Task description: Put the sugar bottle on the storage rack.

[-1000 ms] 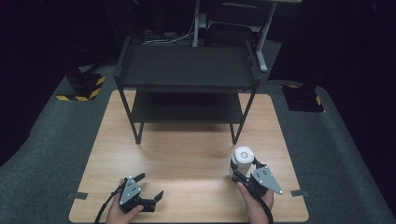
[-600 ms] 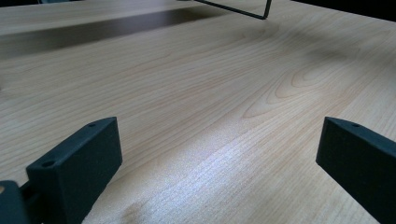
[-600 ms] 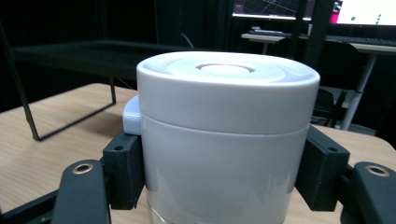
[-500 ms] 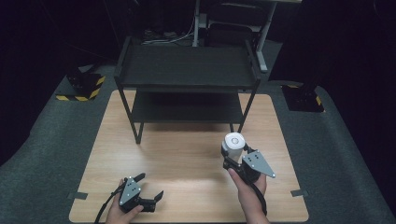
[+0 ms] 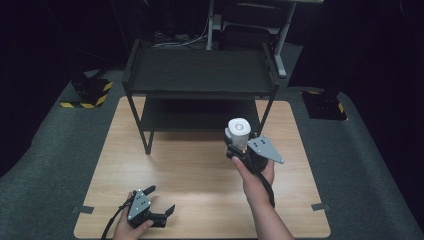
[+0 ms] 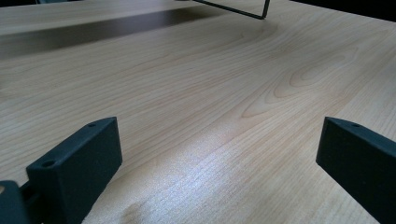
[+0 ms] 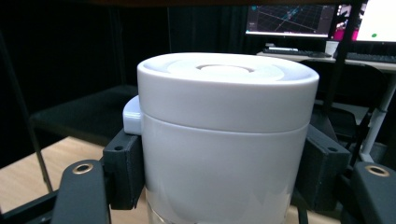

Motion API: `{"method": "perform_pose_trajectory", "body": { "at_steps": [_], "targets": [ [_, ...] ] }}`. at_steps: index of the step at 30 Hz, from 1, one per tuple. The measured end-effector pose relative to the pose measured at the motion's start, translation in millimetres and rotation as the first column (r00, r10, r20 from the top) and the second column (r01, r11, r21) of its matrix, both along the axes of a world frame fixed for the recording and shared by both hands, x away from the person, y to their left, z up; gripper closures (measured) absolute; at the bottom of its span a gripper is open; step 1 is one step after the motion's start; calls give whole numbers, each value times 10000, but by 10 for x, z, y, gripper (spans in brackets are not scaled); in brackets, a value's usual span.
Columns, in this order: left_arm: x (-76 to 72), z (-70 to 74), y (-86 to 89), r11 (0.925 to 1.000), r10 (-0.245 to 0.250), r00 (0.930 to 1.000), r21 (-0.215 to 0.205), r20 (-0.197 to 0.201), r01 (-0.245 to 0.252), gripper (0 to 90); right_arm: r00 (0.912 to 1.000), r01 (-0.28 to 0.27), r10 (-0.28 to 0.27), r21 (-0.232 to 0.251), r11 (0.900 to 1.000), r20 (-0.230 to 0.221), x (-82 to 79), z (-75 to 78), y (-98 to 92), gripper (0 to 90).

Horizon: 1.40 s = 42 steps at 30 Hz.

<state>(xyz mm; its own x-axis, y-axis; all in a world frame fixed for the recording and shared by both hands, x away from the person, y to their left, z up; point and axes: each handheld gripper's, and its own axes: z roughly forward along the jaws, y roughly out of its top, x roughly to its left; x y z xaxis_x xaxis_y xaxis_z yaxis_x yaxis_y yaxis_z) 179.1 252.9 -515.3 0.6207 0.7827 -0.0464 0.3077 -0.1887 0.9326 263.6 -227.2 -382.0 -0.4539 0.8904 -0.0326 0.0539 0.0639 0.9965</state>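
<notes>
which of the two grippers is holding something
The right gripper: its jaws are shut on a white jar, lifted above the table. The left gripper sits low with its jaws open and nothing between them.

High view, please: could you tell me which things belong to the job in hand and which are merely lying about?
In the job:
- white container, clamped in right tongs
- black shelf rack, just ahead of it

Lying about:
- left tongs, open above wooden table
- striped floor blocks

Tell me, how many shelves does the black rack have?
2. The top shelf sits high at the table's far edge; the lower shelf lies right beneath it. No others seem hidden.
</notes>
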Motion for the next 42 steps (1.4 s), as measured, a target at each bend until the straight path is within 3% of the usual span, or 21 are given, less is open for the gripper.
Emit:
{"method": "perform_pose_trajectory", "body": {
  "at_steps": [12, 24, 34, 42],
  "targets": [
    [8, 1, 12, 10000, -70, 10000, -9, -12, 70, 5, 9999, 123, -123, 82, 9999, 13, 311, 176, 198, 302],
    [19, 1, 23, 9999, -83, 9999, -68, -67, 82, 5, 9991, 417, -416, 78, 9991, -85, 648, 213, 358, 302],
    [18, -4, 25, 9999, -104, 9999, -114, -61, 103, 5, 9981, 610, -610, -209, 9979, 0, 894, 162, 523, 302],
    [17, 1, 33, 9999, -129, 9999, -71, -55, 129, 5, 9966, 779, -778, -6, 9970, 257, 1023, 32, 566, 302]
  ]
}}
